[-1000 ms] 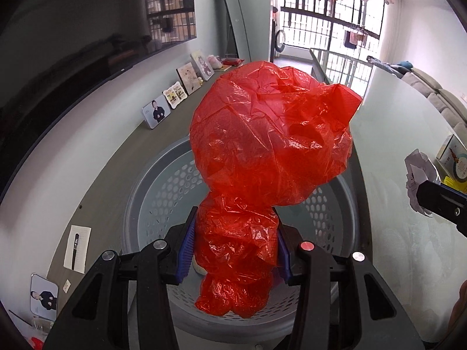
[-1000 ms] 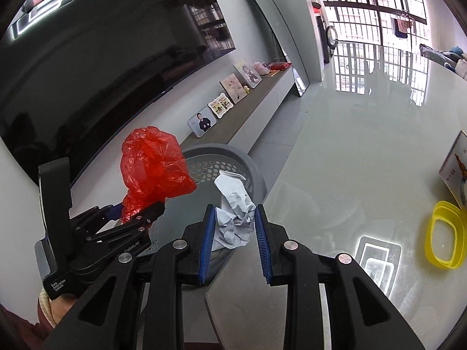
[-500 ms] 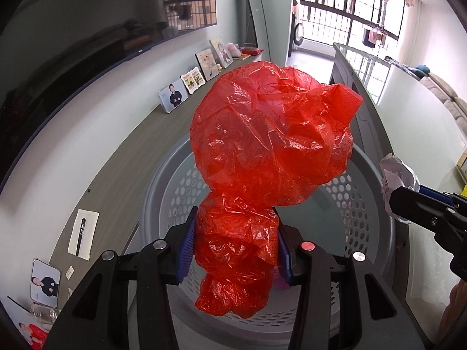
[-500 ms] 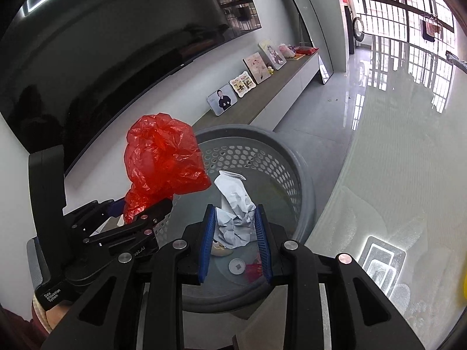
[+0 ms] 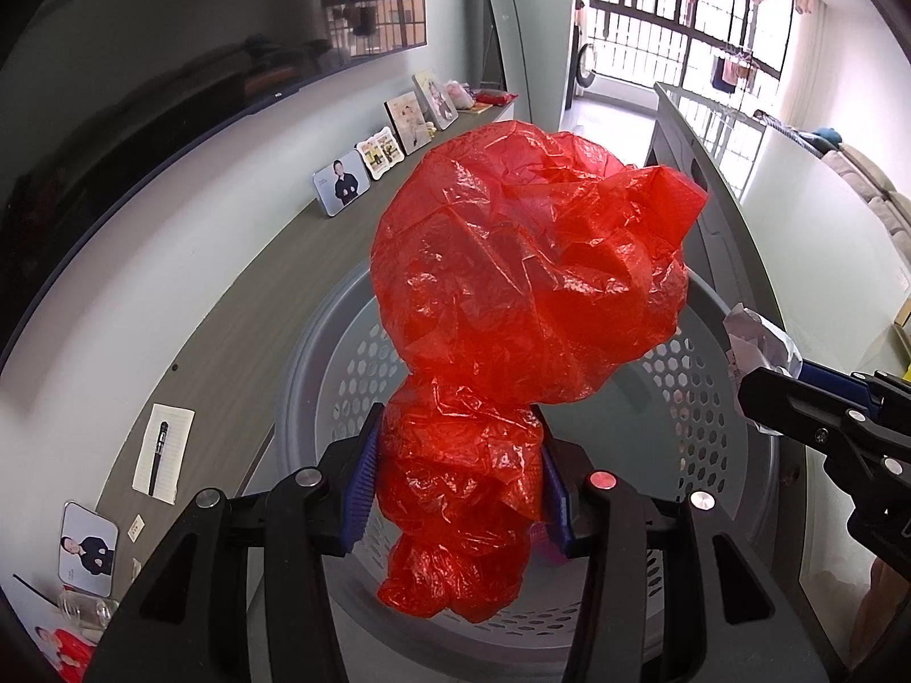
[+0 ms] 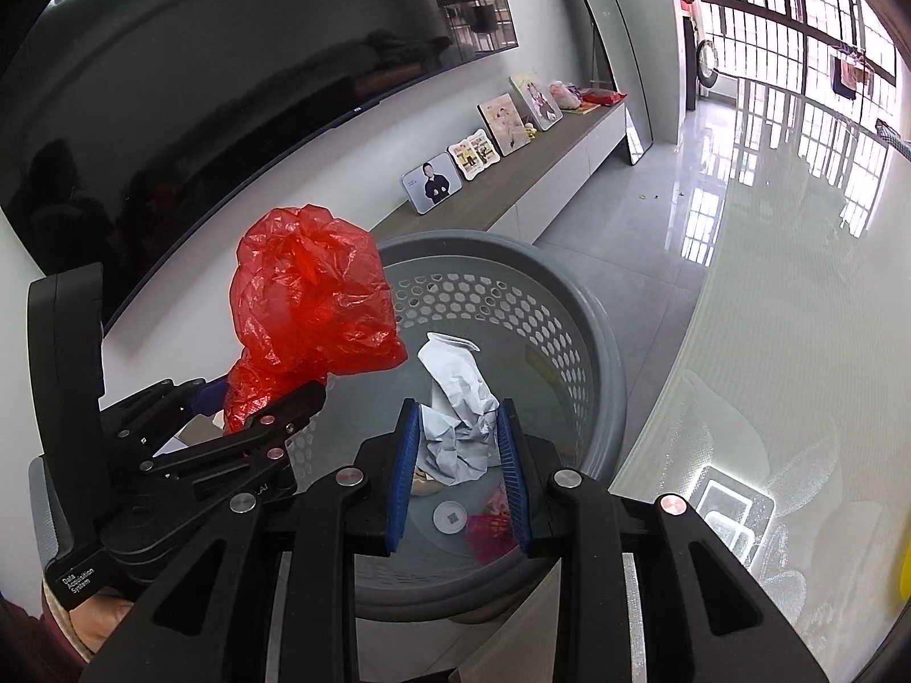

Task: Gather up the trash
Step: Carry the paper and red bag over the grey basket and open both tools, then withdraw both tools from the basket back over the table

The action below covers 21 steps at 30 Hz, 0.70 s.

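Crumpled paper (image 6: 458,427) over gray basket (image 6: 592,353)

Crumpled red plastic bag (image 5: 529,307), crumpled white paper (image 6: 458,415) above grey perforated basket (image 6: 592,341).

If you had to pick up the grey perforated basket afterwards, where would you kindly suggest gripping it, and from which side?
Probably the grey basket's broad rolled rim, taken from above on its near edge. The basket stands upright with its mouth open, so the rim is the thin, exposed lip a hand-held gripper could straddle; the round wall looks too wide.

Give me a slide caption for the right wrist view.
Right gripper holds crumpled paper above grey basket; left gripper loosening around red bag.
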Each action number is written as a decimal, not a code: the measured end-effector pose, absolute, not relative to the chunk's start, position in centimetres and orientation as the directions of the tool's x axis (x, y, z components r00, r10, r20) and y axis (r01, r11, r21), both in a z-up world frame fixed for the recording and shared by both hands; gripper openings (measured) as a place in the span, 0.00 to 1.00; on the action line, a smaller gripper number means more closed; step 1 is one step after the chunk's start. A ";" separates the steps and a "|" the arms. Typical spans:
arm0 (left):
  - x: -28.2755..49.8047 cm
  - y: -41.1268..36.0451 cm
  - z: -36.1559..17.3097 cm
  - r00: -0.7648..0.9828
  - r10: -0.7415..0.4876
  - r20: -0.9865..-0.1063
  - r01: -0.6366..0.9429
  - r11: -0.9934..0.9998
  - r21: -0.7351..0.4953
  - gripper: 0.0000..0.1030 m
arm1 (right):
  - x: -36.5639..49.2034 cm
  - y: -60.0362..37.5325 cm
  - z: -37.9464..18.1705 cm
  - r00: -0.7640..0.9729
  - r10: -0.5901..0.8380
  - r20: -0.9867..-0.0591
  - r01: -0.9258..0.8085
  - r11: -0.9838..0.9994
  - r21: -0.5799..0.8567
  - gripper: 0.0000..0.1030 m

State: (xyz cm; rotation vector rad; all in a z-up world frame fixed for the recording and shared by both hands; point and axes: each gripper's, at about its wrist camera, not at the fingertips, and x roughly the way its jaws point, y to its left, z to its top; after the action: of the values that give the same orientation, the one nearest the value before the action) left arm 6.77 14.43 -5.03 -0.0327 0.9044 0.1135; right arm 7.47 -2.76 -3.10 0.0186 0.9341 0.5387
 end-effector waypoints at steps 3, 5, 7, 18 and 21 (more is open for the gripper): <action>6.7 14.8 -5.1 0.618 0.091 -0.781 -0.121 0.992 0.020 0.60 | 7.3 -2.7 -3.1 0.480 0.446 -0.756 -0.436 0.869 0.236 0.33; 6.5 15.0 -5.1 0.622 0.095 -0.778 -0.124 0.992 0.021 0.64 | 7.3 -2.7 -3.1 0.481 0.448 -0.754 -0.434 0.869 0.239 0.37; 6.4 15.1 -5.0 0.623 0.101 -0.776 -0.129 0.991 0.025 0.68 | 7.2 -2.9 -3.1 0.485 0.448 -0.751 -0.432 0.870 0.240 0.39; 5.8 15.5 -4.5 0.628 0.134 -0.766 -0.158 0.987 0.044 0.76 | 7.0 -3.0 -3.0 0.502 0.433 -0.749 -0.420 0.879 0.227 0.39; 5.5 15.4 -4.4 0.632 0.137 -0.763 -0.159 0.986 0.045 0.78 | 6.8 -3.2 -3.0 0.510 0.426 -0.747 -0.414 0.883 0.221 0.40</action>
State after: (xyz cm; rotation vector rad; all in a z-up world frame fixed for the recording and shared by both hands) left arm 5.54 15.42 -4.40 -0.0276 0.8707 0.1694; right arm 6.83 -3.17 -2.96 0.0148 0.9033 0.5056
